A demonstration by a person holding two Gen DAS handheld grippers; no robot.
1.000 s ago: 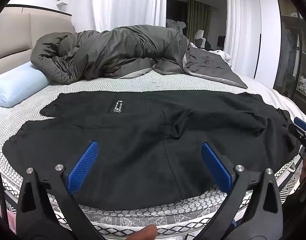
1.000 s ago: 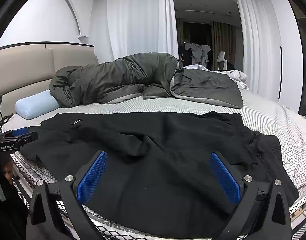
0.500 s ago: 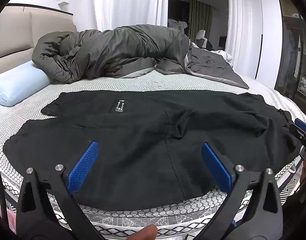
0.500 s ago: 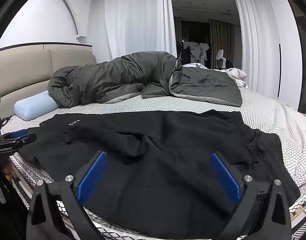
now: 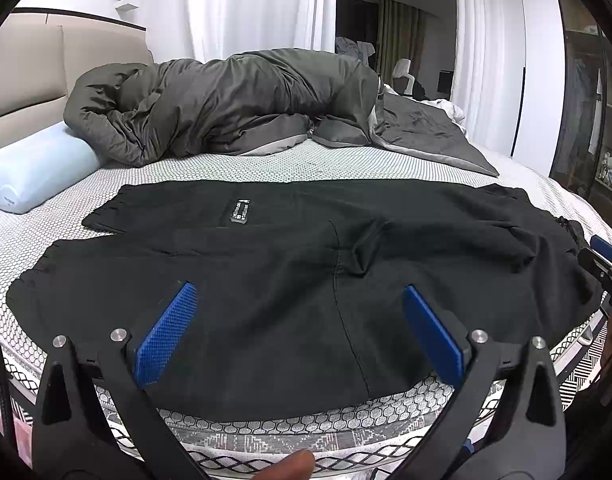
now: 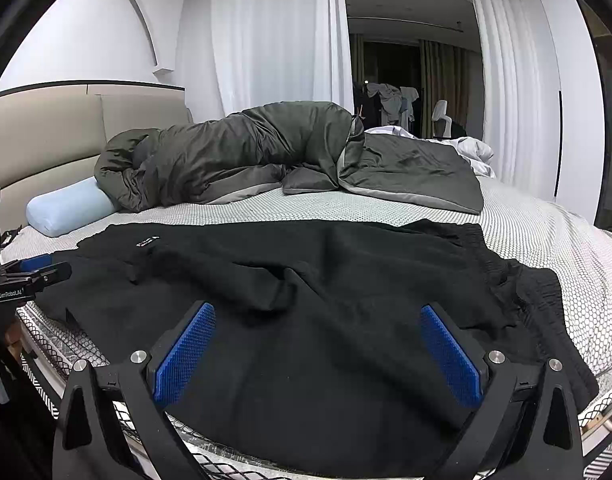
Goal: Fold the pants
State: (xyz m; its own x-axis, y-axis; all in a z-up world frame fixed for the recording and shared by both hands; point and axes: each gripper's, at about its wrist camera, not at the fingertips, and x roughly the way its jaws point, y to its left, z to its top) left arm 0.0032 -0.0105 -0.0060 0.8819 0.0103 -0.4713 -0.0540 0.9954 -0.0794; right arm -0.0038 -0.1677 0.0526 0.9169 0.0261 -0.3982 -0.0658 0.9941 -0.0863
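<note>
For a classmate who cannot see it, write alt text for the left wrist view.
Black pants lie spread, not yet folded, across a bed, with the open left gripper hovering above their near edge. Behind them sit a bunched grey duvet and a pale blue pillow; the right gripper peeks in at the right edge.

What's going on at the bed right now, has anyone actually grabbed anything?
Not yet. Black pants lie spread across the bed, still unfolded and a bit rumpled. The left claw and right claw both hover open over the near edge, holding nothing. A grey duvet is bunched behind.
</note>
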